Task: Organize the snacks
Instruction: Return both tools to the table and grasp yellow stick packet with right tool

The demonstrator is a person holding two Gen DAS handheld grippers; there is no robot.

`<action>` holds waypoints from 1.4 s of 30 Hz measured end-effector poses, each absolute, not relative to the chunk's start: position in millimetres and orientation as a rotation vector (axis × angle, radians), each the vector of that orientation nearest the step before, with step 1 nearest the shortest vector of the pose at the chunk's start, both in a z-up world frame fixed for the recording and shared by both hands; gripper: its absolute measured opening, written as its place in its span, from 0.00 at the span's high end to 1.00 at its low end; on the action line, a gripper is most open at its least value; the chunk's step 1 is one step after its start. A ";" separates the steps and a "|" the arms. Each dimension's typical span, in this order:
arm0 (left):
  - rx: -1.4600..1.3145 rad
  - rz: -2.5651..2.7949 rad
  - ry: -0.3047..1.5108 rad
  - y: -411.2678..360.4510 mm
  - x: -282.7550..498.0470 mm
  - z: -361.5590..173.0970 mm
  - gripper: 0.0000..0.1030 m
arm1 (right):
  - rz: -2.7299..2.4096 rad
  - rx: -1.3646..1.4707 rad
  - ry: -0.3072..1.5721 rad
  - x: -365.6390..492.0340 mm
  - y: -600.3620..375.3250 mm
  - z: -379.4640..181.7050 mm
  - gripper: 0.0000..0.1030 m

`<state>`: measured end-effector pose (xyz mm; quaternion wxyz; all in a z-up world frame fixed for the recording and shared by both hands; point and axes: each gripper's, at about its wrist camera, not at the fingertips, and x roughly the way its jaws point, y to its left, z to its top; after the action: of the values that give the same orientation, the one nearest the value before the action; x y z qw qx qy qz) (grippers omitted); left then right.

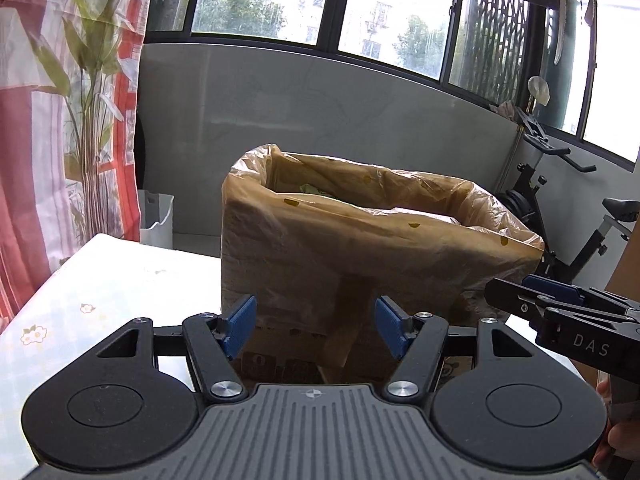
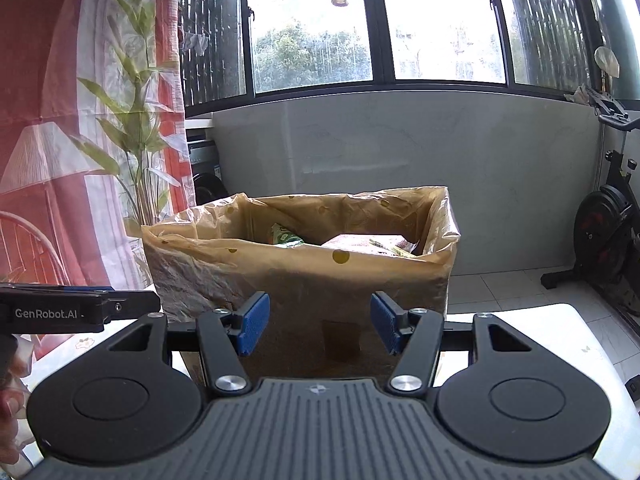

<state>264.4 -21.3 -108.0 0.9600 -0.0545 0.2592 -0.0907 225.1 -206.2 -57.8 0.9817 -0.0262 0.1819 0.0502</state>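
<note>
A cardboard box point(image 1: 360, 264) point(image 2: 304, 284) lined with a yellowish plastic bag stands on the table straight ahead. Inside it lie snack packets: a green one point(image 2: 285, 236) and a pinkish one point(image 2: 366, 242). In the left wrist view only a pale packet top point(image 1: 420, 214) shows over the rim. My left gripper point(image 1: 316, 318) is open and empty, just short of the box's near wall. My right gripper point(image 2: 320, 318) is also open and empty, facing the same wall. Each gripper shows side-on in the other's view: the right gripper point(image 1: 520, 294), the left gripper point(image 2: 132, 303).
The table point(image 1: 100, 280) point(image 2: 540, 340) has a pale flowered cloth. A red and white curtain point(image 1: 60, 120) hangs at the left. A white bin point(image 1: 156, 216) stands on the floor behind the table. An exercise bike point(image 1: 560, 216) point(image 2: 608, 232) stands at the right below the windows.
</note>
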 end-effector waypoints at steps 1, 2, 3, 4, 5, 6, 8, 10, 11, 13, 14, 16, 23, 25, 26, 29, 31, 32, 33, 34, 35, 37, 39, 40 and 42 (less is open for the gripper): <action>-0.116 -0.179 0.541 -19.7 263.8 -112.7 0.34 | 0.105 -0.051 0.370 224.2 -205.3 -61.0 0.42; -0.123 -0.172 0.557 -17.8 263.1 -118.2 0.34 | 0.110 -0.046 0.376 223.0 -205.4 -65.6 0.42; -0.128 -0.166 0.570 -16.1 262.9 -122.4 0.34 | 0.113 -0.042 0.380 222.2 -205.6 -69.0 0.42; -0.136 -0.155 0.591 -13.7 263.9 -129.2 0.34 | 0.113 -0.040 0.385 220.8 -205.6 -74.3 0.42; -0.139 -0.147 0.608 -12.2 265.8 -134.2 0.34 | 0.112 -0.044 0.389 219.9 -205.4 -78.9 0.42; -0.142 -0.136 0.623 -10.6 267.3 -138.8 0.34 | 0.110 -0.053 0.391 219.0 -204.8 -83.0 0.42; -0.140 -0.116 0.640 -8.5 271.5 -144.7 0.35 | 0.116 -0.073 0.396 217.6 -204.0 -93.6 0.42; -0.138 -0.108 0.658 -8.8 274.9 -150.5 0.35 | 0.120 -0.081 0.413 218.8 -203.6 -104.1 0.42; -0.138 -0.108 0.669 -9.3 276.7 -154.3 0.35 | 0.121 -0.084 0.421 219.7 -203.9 -108.8 0.42; -0.140 -0.108 0.699 -13.5 277.2 -164.1 0.35 | 0.118 -0.093 0.443 222.2 -204.7 -121.6 0.42; -0.142 -0.106 0.712 -14.3 277.9 -168.8 0.35 | 0.117 -0.095 0.456 223.7 -205.4 -128.8 0.42; -0.142 -0.090 0.736 -16.9 274.9 -178.8 0.35 | 0.119 -0.086 0.481 226.7 -207.5 -141.3 0.42; -0.131 -0.030 0.774 -13.8 271.2 -196.3 0.35 | 0.120 -0.051 0.629 250.6 -211.8 -192.5 0.42; -0.135 -0.021 0.769 -11.2 270.7 -197.1 0.35 | 0.116 -0.026 0.658 258.0 -211.0 -198.6 0.42; -0.136 -0.015 0.768 -10.2 270.2 -197.8 0.35 | 0.106 -0.021 0.669 261.6 -209.7 -200.5 0.42; -0.128 -0.005 0.771 -8.9 270.5 -201.3 0.35 | 0.098 -0.054 0.689 269.5 -202.2 -204.7 0.42; -0.124 -0.009 0.783 -9.3 269.8 -203.5 0.35 | 0.103 -0.108 0.714 273.1 -194.2 -208.6 0.46; -0.128 -0.011 0.788 -9.4 269.0 -204.6 0.35 | 0.098 -0.156 0.712 271.7 -189.6 -210.0 0.50; -0.132 -0.013 0.791 -9.5 268.1 -205.3 0.35 | 0.102 -0.194 0.707 269.4 -187.1 -211.4 0.59; -0.135 -0.016 0.797 -10.7 267.1 -207.5 0.35 | 0.122 -0.195 0.705 266.4 -187.1 -211.6 0.64; -0.136 -0.019 0.803 -12.1 266.5 -208.8 0.35 | 0.122 -0.194 0.706 264.1 -187.5 -210.9 0.65; -0.144 -0.026 0.818 -15.0 267.2 -211.6 0.35 | 0.122 -0.192 0.704 257.8 -191.5 -209.6 0.67; -0.150 -0.033 0.831 -18.6 267.2 -214.6 0.35 | 0.132 -0.166 0.688 247.7 -198.7 -208.2 0.67; -0.152 -0.035 0.831 -20.4 267.2 -215.7 0.35 | 0.137 -0.153 0.675 242.7 -201.8 -207.1 0.67; -0.146 -0.035 0.829 -24.5 267.5 -216.6 0.35 | 0.133 -0.127 0.650 230.8 -208.6 -204.3 0.67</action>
<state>267.5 -24.5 -216.6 0.9127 -0.0708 0.4022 -0.0171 230.8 -208.6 -204.3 0.9436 -0.0621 0.3188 0.0650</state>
